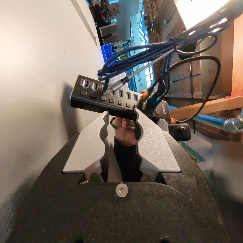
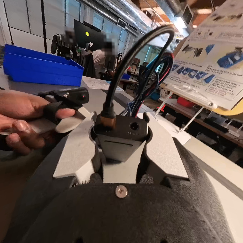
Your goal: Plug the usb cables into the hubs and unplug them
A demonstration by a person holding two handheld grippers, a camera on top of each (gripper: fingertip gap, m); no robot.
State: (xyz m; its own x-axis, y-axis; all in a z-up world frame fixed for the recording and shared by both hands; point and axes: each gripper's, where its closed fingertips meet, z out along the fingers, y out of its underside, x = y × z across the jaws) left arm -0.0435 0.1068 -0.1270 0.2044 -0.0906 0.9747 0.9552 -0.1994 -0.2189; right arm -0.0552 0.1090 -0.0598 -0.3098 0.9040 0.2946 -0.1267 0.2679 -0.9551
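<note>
Hub (image 1: 118,100) up in the air, black and long, held by its end between the right gripper's (image 2: 120,126) jaws, which are clamped on the body, as the right wrist view shows clearly. Left gripper (image 1: 121,115) sits just below the hub's long edge, jaws spread wide and holding nothing; through the gap a hand (image 1: 124,132) shows beyond. Blue braided cables (image 1: 138,57) loop above the hub, bundled at the upper right. One blue plug (image 1: 105,87) is at a port near the hub's left end, a silver plug (image 1: 118,84) just beside it. More plugs crowd the right end. A thick black cable (image 2: 131,55) arches up from the hub's end face. Blue bin (image 2: 42,67) sits far left on the table (image 2: 217,164).
</note>
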